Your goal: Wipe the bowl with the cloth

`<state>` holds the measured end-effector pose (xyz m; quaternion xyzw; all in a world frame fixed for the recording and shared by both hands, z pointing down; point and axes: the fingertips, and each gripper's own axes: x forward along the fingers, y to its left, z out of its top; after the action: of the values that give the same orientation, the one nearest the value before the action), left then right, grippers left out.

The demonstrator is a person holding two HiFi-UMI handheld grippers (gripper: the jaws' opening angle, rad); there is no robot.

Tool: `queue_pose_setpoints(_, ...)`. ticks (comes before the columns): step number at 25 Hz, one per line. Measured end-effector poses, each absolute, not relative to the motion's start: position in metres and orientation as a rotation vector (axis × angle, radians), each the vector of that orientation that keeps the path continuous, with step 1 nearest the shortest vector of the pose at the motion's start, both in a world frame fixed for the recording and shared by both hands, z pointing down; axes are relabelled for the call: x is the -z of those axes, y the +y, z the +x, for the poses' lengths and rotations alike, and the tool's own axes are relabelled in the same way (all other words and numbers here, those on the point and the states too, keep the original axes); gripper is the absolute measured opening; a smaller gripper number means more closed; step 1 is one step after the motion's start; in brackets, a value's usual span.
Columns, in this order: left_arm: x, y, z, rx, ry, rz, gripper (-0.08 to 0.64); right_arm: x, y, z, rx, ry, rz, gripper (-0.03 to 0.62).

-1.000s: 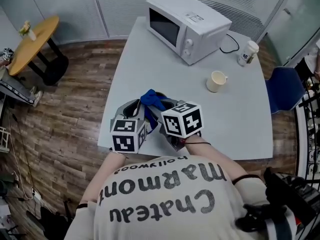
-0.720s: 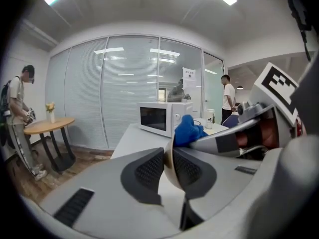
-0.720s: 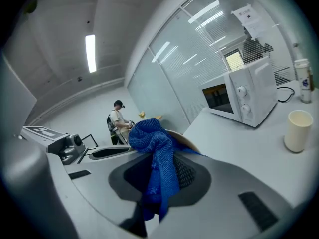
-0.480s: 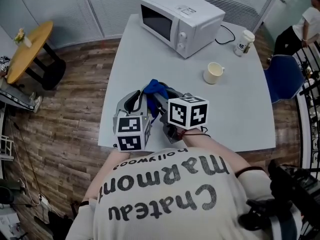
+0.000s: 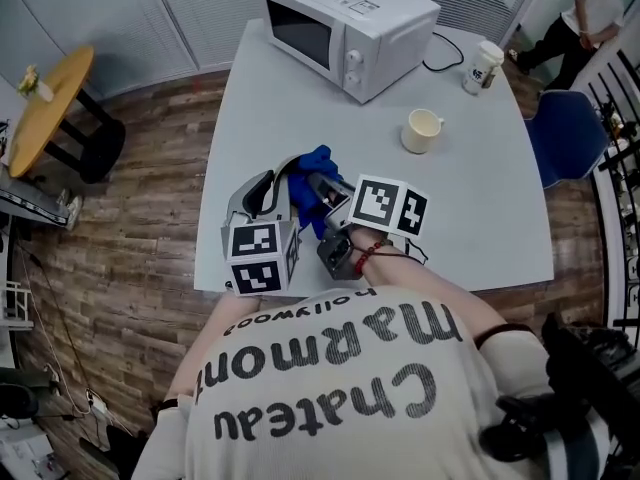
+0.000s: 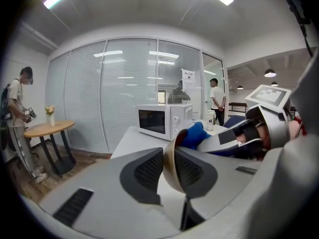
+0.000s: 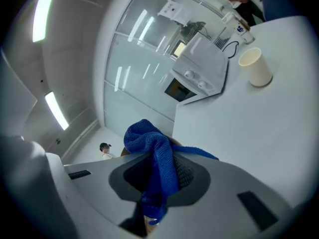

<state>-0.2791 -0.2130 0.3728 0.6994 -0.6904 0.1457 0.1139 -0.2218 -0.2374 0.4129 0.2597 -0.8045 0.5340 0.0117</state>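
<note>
Blue cloth, clamped in the right claw, meets the bowl.

A pale grey table is carrying a white microwave, a cream mug and a lidded paper cup.

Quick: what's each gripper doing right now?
Left gripper: closed on the bowl rim, jaws just opening slightly.
Right gripper: closed on the blue cloth.
</note>
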Motion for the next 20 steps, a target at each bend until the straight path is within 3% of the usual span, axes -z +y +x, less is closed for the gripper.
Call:
queue_pose_setpoints(7, -0.376, -0.216, -0.294, -0.373, -2.053, 1.98, 0.069, -0.423, -0.238, -0.22, -1.886, -2.392, 0.863, 0.066)
queue_pose_setpoints(20, -0.378, -0.221, -0.273, -0.193, -1.794, 2.056, 0.069, -0.389, -0.226, -0.236, -1.34, -2.649, 0.657, 0.066)
